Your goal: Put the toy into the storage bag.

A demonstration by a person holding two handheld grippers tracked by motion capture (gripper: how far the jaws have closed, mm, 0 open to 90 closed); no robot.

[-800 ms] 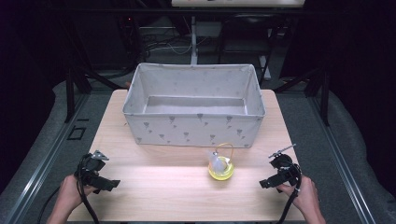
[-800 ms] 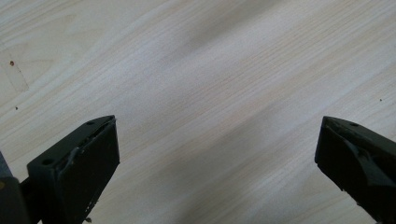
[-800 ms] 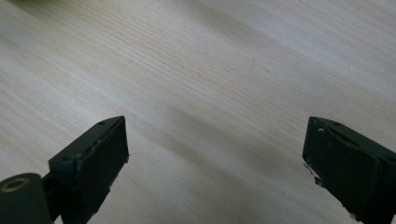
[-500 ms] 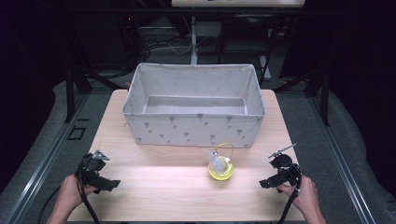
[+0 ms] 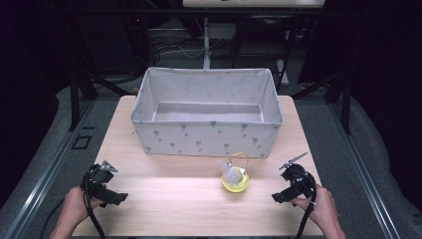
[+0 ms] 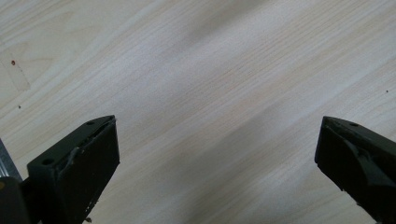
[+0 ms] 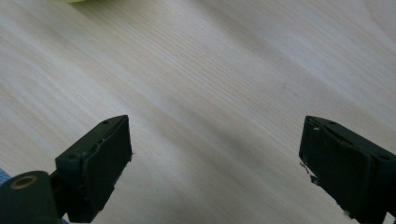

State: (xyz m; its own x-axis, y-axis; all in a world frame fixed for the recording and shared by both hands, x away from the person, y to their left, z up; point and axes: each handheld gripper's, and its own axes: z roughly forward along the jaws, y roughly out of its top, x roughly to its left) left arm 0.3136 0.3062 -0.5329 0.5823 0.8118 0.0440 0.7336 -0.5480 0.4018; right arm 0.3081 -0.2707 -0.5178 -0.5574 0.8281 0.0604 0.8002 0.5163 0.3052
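**Locating the yellow basket relative to both tongs**

Sitting on the pale wooden surface (image 5: 164, 199), the small yellow basket (image 5: 235, 180) stands just in front of the near wall of the grey fabric bin (image 5: 206, 137), slightly right of centre. A thin yellow handle arches upright over it, and a pale, whitish item rests inside; what that item is cannot be made out.

Relation governing the next move:
- The right tongs (image 5: 291, 186) lie near the basket, on its right and level with it. The basket lies toward the person's left from these tongs.
- The left tongs (image 5: 107, 186) rest well apart from the basket, at the near left corner of the surface.
- The right hand is therefore the nearer one.

State of the tongs:
- Left tongs: jaws spread wide, nothing between them; bare wood shows in the left gripper view.
- Right tongs: jaws spread wide, nothing held; a yellow sliver, probably the basket's edge (image 7: 70, 1), sits at the top left of the right gripper view.

Obstructions: the stretch of surface between the right tongs and the basket is bare. The bin wall rises directly behind the basket and limits any approach from the far side
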